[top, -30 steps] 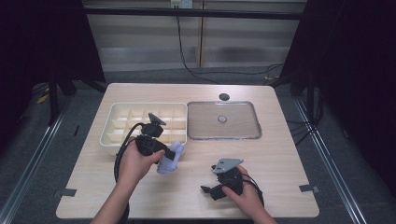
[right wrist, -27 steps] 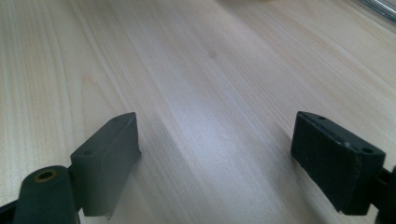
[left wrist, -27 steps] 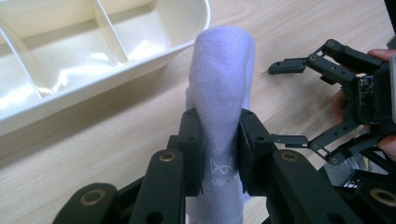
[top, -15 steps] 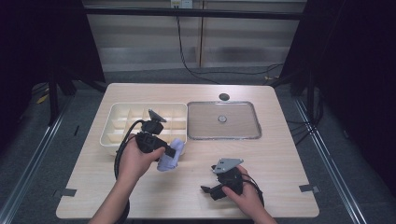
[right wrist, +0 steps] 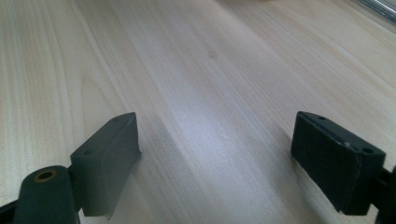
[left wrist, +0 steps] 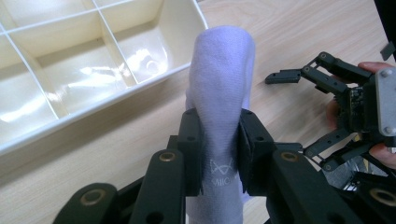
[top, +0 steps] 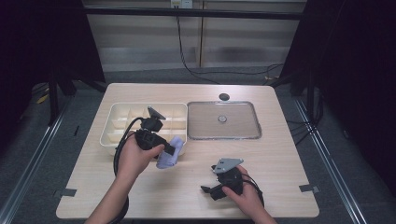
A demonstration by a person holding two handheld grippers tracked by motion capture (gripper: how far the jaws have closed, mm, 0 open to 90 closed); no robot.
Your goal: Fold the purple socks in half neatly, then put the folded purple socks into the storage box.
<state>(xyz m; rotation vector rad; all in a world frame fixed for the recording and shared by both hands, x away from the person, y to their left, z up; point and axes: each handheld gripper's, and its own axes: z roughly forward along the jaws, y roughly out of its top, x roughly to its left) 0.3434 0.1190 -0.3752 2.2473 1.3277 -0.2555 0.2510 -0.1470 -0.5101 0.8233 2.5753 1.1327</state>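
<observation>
Left gripper [left wrist: 218, 154]: both black pads pressed flat against a rolled pale-lavender cloth [left wrist: 222, 93], jaws narrowed to the width of the roll. The cloth stands up between the pads and extends past the fingertips; faint white printed lettering shows on it low down between the jaws. In the high view the same cloth [top: 169, 153] hangs from the left gripper [top: 172, 150], just off the near right corner of the cream compartment tray [top: 108, 127]. Whether its lower end touches the table cannot be told.

In the left gripper view, the tray's nearest corner compartment [left wrist: 140, 46] lies just beside the cloth's upper end and holds nothing visible. The cloth is over the wooden tabletop [left wrist: 93, 154], outside the tray wall.

Right gripper [right wrist: 215, 158]: jaws spread wide, nothing between the pads, bare light wood grain under and ahead of them. In the high view the right gripper [top: 211, 190] lies low at the near edge of the table, held by the right hand [top: 245, 193], grey three-cornered plate on top, jaws pointing toward the person's left. It also appears at the right of the left gripper view [left wrist: 299, 112], linkage arms splayed open, well apart from the cloth.

Farther out: a shallow metal tray [top: 243, 134] sits to the right of the compartment tray, touching or nearly touching it, with a small round object [top: 222, 119] near its middle. A small dark disc [top: 224, 96] lies on the table just behind the metal tray.
</observation>
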